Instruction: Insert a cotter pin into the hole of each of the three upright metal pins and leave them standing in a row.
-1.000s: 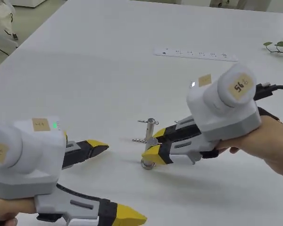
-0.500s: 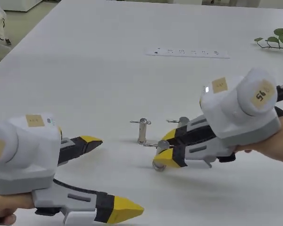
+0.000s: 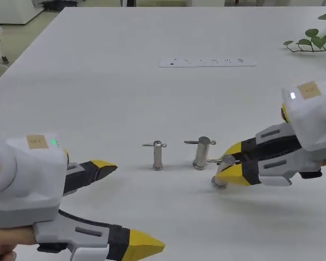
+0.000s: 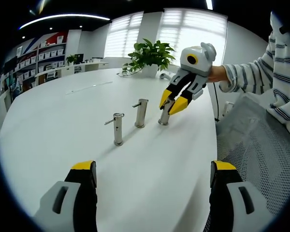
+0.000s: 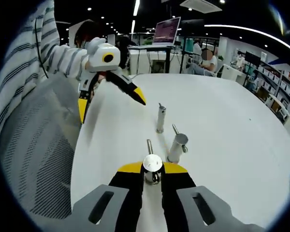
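The white worktop [image 3: 98, 81] stretches across the head view. At 7 o'clock in that view the left hand-held gripper [image 3: 131, 207] hovers over the surface with its yellow-tipped jaws spread wide and nothing between them. Its own view shows the same wide gap [image 4: 153, 166]. At 3 o'clock the right hand-held gripper [image 3: 226, 163] reaches in, its jaws pinching the third metal pin [image 3: 219, 183] near the top. The right gripper view shows the pin's round head [image 5: 152, 164] caught between the yellow tips [image 5: 152, 169].

A long white power strip [image 3: 206, 63] lies at 12 o'clock, well apart from the work. A leafy plant sprig [image 3: 309, 41] sits at 2 o'clock.

The first metal pin [image 3: 157, 155] stands upright near the middle of the worktop, free of both grippers. The second metal pin [image 3: 201, 152] stands upright at its 3 o'clock. The gripped third pin is at 4 o'clock of the second, just beside it, with its foot down at the surface.

A cotter pin [image 3: 149, 145] sticks out sideways near the top of the first pin. Another [image 3: 193, 142] crosses the second, and a thin wire end [image 3: 213, 161] shows beside the third pin's head.
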### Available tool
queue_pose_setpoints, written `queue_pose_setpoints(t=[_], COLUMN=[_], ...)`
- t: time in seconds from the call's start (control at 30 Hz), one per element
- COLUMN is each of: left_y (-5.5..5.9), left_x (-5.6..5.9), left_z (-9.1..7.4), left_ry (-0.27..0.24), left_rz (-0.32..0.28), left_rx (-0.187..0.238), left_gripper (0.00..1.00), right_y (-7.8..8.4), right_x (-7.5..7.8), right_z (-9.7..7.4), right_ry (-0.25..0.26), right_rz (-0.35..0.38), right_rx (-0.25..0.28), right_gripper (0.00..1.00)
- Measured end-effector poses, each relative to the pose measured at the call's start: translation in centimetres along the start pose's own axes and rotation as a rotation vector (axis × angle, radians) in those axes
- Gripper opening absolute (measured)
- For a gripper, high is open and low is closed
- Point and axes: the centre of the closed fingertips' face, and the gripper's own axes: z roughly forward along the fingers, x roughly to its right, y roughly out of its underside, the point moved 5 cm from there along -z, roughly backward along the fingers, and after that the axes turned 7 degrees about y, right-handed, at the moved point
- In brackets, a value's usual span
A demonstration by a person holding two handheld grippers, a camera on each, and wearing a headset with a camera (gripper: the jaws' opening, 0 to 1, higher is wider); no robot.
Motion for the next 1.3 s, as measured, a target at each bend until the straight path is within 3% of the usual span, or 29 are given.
queue_pose_setpoints(t=[0.17, 0.5, 1.0, 1.3], left_y=[0.0, 0.1, 0.1, 0.3], left_x=[0.2, 0.7, 0.8, 0.6], left_z=[0.0, 0.5, 0.1, -0.1], left_ry=[-0.001, 0.003, -0.017, -0.019], left_rz=[-0.001, 0.001, -0.004, -0.018], left_rx=[-0.012, -0.037, -0.046, -0.061], left_gripper=[0.98, 0.98, 0.96, 0.96], right_y=[1.3, 2.4, 3.1, 3.0], right_x=[1.9, 4.1, 4.5, 4.4], right_z=[-0.9, -1.4, -0.6, -0.5], right_ry=[0.045, 0.04, 0.014, 0.004], right_rz=[-0.013, 0.012, 0.023, 0.052], right_rx=[0.006, 0.019, 0.021, 0.057], right_gripper=[0.13, 0.13, 0.13, 0.14])
